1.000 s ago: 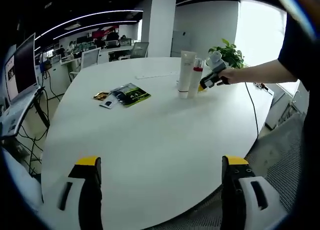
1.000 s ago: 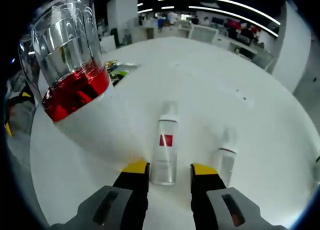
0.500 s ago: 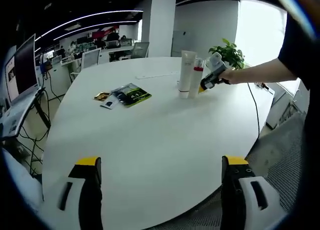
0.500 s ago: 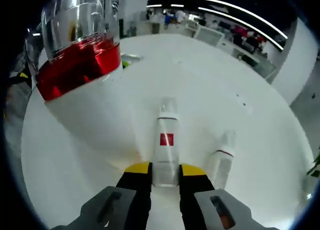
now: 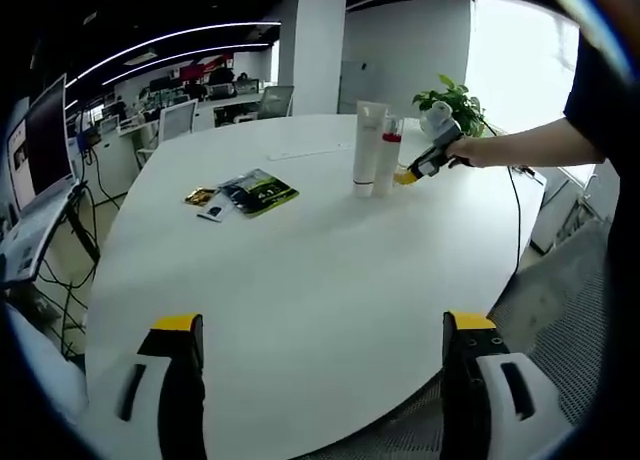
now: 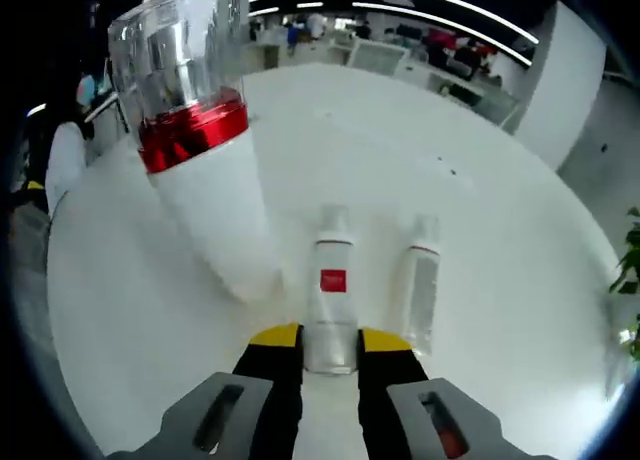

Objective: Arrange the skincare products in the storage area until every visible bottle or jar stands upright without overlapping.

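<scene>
The white worktop (image 5: 300, 270) is carrying everything here, and the group of skincare products near its far edge serves as the landmark. Beside that group, the tall white tube (image 5: 367, 148) is standing upright, and the white bottle with the red band and clear cap (image 6: 200, 180) is standing upright just next to it, looming close in the right gripper view. Beyond it, the small bottle with the red label (image 6: 330, 305) is lying on its side on the worktop, and a second slim bottle (image 6: 420, 280) is lying just beside it, so by my judgement two products are already upright and two are left to raise. Well apart from the group, toward the middle of the worktop, flat sachets (image 5: 245, 192) are lying untouched. The right tongs (image 6: 328, 342) are closed on the base of the small bottle with the red label, jaws pressing both its sides. The left tongs (image 5: 320, 330) are hanging wide open and empty over the near edge of the worktop, far from the group. Compared with a second ago, the right tongs are now narrowed from an open straddle to a firm pinch on the bottle, and the capped bottle is appearing farther off as the camera is pulling back; the left tongs are staying put.
</scene>
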### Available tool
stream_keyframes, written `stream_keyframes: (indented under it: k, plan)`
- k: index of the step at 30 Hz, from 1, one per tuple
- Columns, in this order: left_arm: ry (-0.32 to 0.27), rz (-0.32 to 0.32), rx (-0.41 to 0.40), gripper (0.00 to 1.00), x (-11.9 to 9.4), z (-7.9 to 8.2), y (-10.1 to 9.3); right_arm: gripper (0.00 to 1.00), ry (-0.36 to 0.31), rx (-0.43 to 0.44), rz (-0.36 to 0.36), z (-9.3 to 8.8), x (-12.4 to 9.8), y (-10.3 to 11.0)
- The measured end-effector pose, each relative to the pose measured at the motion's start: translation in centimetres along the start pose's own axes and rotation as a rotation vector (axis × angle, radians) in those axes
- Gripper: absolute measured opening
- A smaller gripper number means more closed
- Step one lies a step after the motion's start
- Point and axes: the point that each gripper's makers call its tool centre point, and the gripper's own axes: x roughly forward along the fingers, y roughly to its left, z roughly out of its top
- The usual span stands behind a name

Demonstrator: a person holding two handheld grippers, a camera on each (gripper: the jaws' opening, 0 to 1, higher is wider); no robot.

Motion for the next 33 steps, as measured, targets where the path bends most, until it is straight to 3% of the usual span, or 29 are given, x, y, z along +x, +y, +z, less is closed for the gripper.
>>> stream_keyframes:
  k: [7,11,13,18,23,26,29,33]
  plan:
    - [0.023,-0.016,0.015,0.91,0.2,0.1,-0.5,0.11,-0.013,0.105,-0.001,-2.1,-3.0,1.3]
    - [0.003,-0.033,0.012,0.91,0.2,1.0,-0.9,0.11,-0.053,0.274,0.008,-3.4,-5.2,2.3]
    - [-0.026,-0.056,-0.03,0.91,0.4,2.0,-1.5,0.11,-0.064,0.308,0.009,-4.0,-6.2,2.8]
    - [-0.087,-0.134,-0.131,0.9,0.5,4.1,-3.5,0.11,-0.092,0.318,0.007,-4.5,-8.9,4.4]
    - [-0.144,-0.2,-0.259,0.9,0.3,6.1,-4.7,0.11,-0.16,0.297,0.024,-3.3,-11.9,6.9]
    - [-0.142,-0.199,-0.218,0.89,0.2,6.2,-4.8,0.11,-0.197,0.263,0.047,-2.4,-13.2,9.2]
    - [-0.136,-0.202,-0.204,0.88,0.2,6.2,-4.9,0.11,-0.212,0.158,0.057,-1.7,-13.8,11.0]
    - [-0.147,-0.22,-0.242,0.87,0.0,6.6,-5.0,0.11,-0.247,0.154,0.108,-0.8,-14.5,13.7]
